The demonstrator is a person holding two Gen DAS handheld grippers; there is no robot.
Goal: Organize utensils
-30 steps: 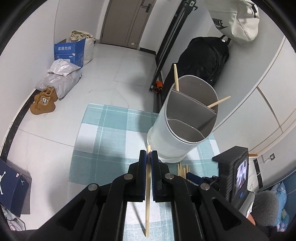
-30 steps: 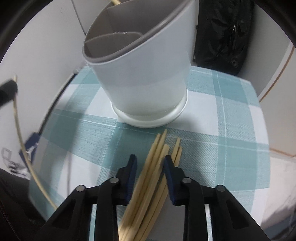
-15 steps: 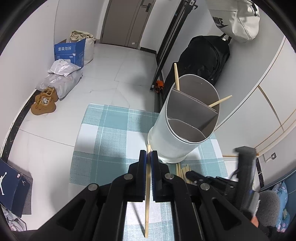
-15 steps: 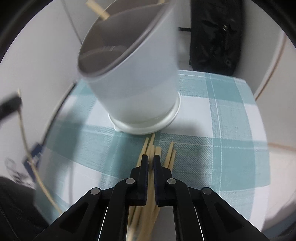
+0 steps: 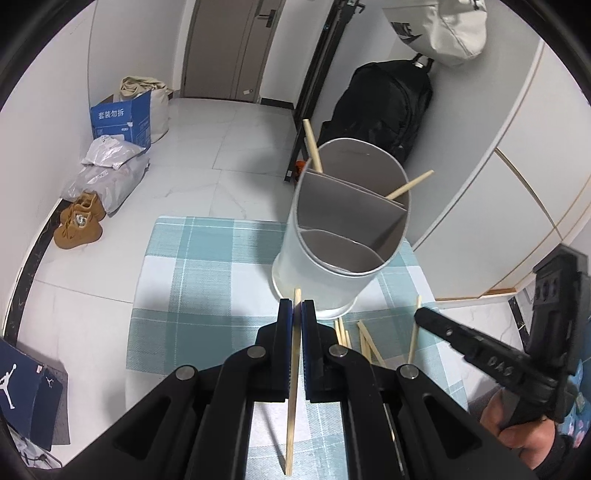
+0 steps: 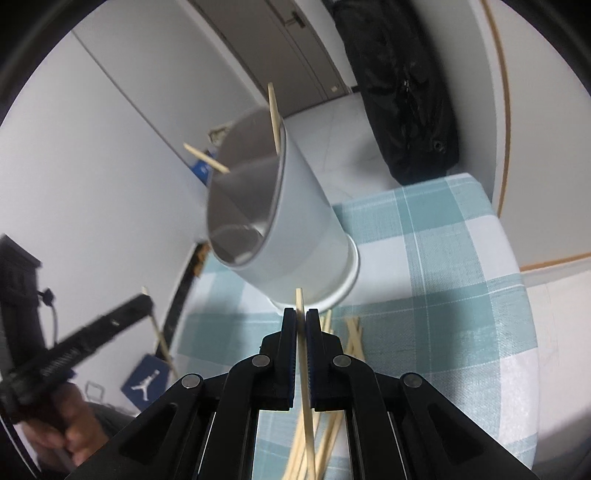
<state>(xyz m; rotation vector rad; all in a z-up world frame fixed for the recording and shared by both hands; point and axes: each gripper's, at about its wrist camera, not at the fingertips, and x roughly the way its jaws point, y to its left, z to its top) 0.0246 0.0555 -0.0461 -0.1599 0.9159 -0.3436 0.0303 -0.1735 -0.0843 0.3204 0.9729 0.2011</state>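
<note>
Two chopsticks in the holder, one more pinched in each claw

The white holder (image 5: 325,273) stands on the checked table (image 5: 207,266), its grey dividers making compartments; two pale wooden chopsticks (image 5: 312,146) lean in the far one. The left claw (image 5: 297,308) and right claw (image 6: 301,317) are each clamped on a chopstick. Loose chopsticks (image 5: 364,341) lie beside the holder's base.

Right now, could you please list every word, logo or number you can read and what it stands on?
"套装勿拆": blue box on the floor.
Jumpman logo, no words: blue bag.
Nike logo, partly cut off: white bag.
Embossed letters on the right tongs: too blurred to read.
Door sticker: too small to read.
</note>
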